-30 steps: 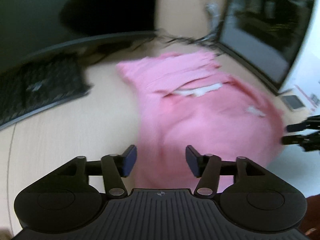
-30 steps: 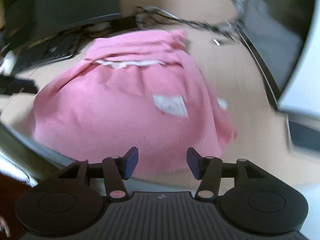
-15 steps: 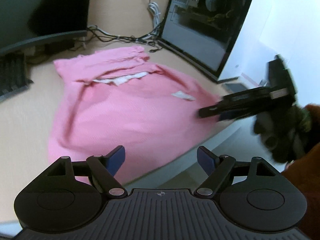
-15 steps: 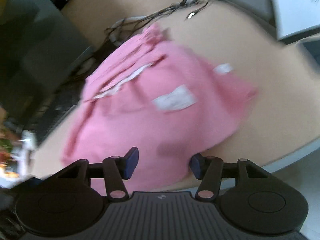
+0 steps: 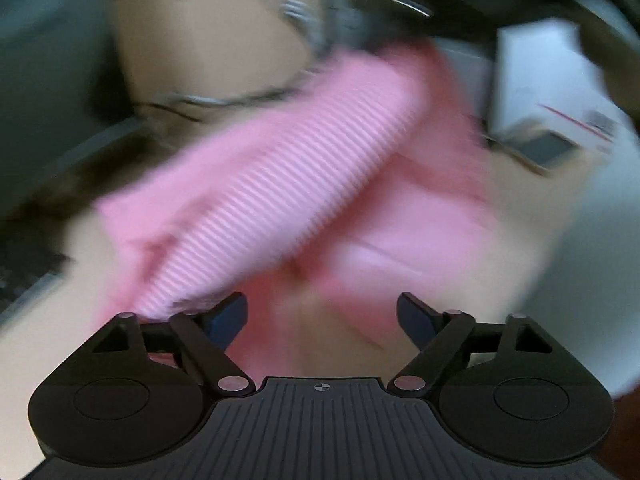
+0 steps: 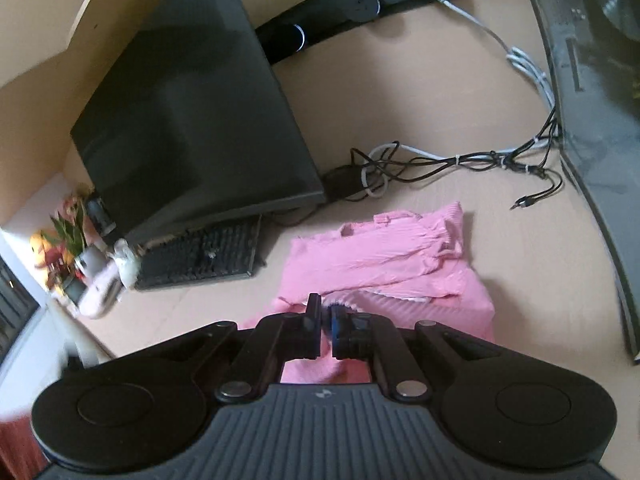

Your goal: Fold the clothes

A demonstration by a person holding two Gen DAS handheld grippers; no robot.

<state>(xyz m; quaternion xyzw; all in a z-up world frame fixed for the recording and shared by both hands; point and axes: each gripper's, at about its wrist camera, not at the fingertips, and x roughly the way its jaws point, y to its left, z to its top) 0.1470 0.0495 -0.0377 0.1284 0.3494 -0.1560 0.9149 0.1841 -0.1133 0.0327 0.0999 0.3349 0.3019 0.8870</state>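
A pink ribbed garment (image 6: 380,256) lies on the tan desk (image 6: 400,80) and looks partly folded over itself. My right gripper (image 6: 325,312) is shut on the garment's near edge, and pink cloth shows around and below its fingers. In the left wrist view the image is heavily blurred. There the pink garment (image 5: 280,200) fills the middle, with a striped fold rising toward the upper right. My left gripper (image 5: 322,316) is open wide just above the cloth, with nothing between its fingers.
A dark monitor (image 6: 192,120) and a black keyboard (image 6: 204,256) stand left of the garment. Tangled cables (image 6: 440,160) lie behind it. A computer case (image 6: 592,120) lines the right side. Flowers (image 6: 64,240) sit at the far left. A white box (image 5: 552,92) is at the right.
My right gripper has gone from open to shut on the garment's near edge. The left gripper has opened wider and swung in close over the cloth, blurring its view.
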